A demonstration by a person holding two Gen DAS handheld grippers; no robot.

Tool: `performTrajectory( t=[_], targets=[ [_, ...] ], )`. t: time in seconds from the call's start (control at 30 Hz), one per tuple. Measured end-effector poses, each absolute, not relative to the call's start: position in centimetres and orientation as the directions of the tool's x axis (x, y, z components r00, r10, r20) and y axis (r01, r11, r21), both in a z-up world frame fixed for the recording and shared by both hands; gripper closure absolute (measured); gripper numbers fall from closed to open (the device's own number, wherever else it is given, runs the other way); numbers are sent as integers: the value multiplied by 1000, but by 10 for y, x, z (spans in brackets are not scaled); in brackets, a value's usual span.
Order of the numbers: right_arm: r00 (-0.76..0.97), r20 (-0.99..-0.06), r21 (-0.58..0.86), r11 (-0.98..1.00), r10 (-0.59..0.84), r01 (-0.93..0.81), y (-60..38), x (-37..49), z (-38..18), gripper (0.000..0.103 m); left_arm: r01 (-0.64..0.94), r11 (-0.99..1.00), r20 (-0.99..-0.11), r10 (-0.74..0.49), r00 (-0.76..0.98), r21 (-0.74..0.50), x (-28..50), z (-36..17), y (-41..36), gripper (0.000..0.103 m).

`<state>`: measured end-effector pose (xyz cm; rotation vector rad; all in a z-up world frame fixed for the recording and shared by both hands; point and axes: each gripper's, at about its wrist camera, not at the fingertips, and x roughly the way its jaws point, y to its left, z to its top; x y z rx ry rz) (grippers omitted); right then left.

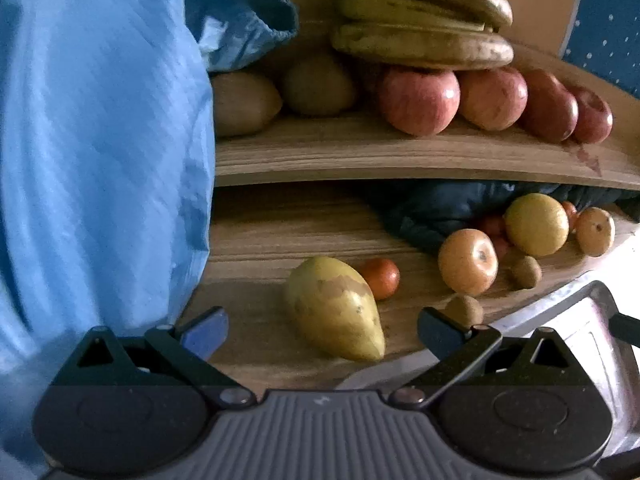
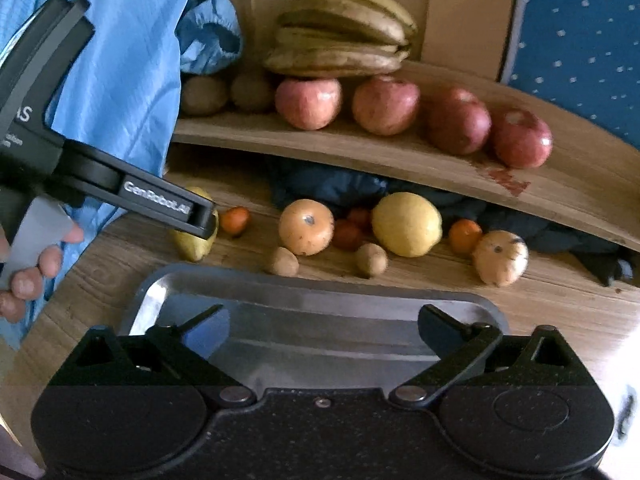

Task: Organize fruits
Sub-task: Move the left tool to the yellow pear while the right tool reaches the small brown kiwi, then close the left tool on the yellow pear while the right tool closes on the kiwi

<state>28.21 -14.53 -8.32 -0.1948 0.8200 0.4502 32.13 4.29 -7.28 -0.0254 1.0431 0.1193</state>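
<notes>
A yellow-green mango (image 1: 334, 308) lies on the lower wooden board, between the wide-apart fingers of my left gripper (image 1: 324, 332), whose pads do not touch it. Beside it sit a small tangerine (image 1: 382, 278), two kiwis (image 1: 464, 310), an orange-toned apple (image 1: 468, 260) and a round yellow fruit (image 1: 536, 230). On the upper shelf (image 2: 400, 160) rest bananas (image 2: 340, 44) and several red apples (image 2: 386, 106). My right gripper (image 2: 324, 332) stands open and empty over a metal tray (image 2: 312, 282). In the right wrist view the left gripper (image 2: 202, 220) hides part of the mango (image 2: 192, 246).
A blue sleeve (image 1: 100, 140) fills the left side. Dark blue cloth (image 2: 340, 188) is bunched under the upper shelf behind the fruit. A blue dotted panel (image 2: 580, 52) and a wooden upright (image 2: 460, 12) stand at the back right. A hand (image 2: 36, 268) holds the left gripper's handle.
</notes>
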Motion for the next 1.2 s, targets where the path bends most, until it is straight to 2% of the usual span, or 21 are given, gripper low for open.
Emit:
performTrajectory(
  t=[0.07, 0.3, 0.4, 0.5, 0.73, 1.0, 1.07, 1.2],
  targets=[
    [586, -749, 11, 890, 310, -457, -138, 290, -86, 11, -100, 995, -865, 74, 497, 27, 325, -76, 45, 0],
    [558, -763, 42, 886, 326, -461, -119, 313, -95, 16, -94, 995, -877, 54, 477, 10, 337, -85, 51, 1],
    [542, -774, 41, 879, 328, -475, -112, 321, -99, 23, -97, 995, -886, 40, 462, -6, 339, -88, 54, 2],
    [537, -777, 38, 877, 328, -480, -106, 329, -101, 25, -101, 994, -892, 18, 453, -31, 343, -93, 57, 5],
    [490, -812, 46, 873, 316, -486, -95, 345, -112, 43, -139, 987, -902, -6, 433, -74, 347, -99, 69, 15],
    [437, -844, 86, 883, 310, -461, -86, 363, -117, 45, -164, 977, -905, -53, 422, -133, 346, -103, 82, 18],
    [416, -856, 107, 893, 307, -438, -85, 368, -118, 54, -165, 977, -905, -57, 421, -138, 346, -103, 84, 18],
    [391, -876, 111, 908, 282, -404, -81, 374, -120, 63, -166, 974, -906, -73, 417, -155, 346, -104, 88, 21]
  ],
)
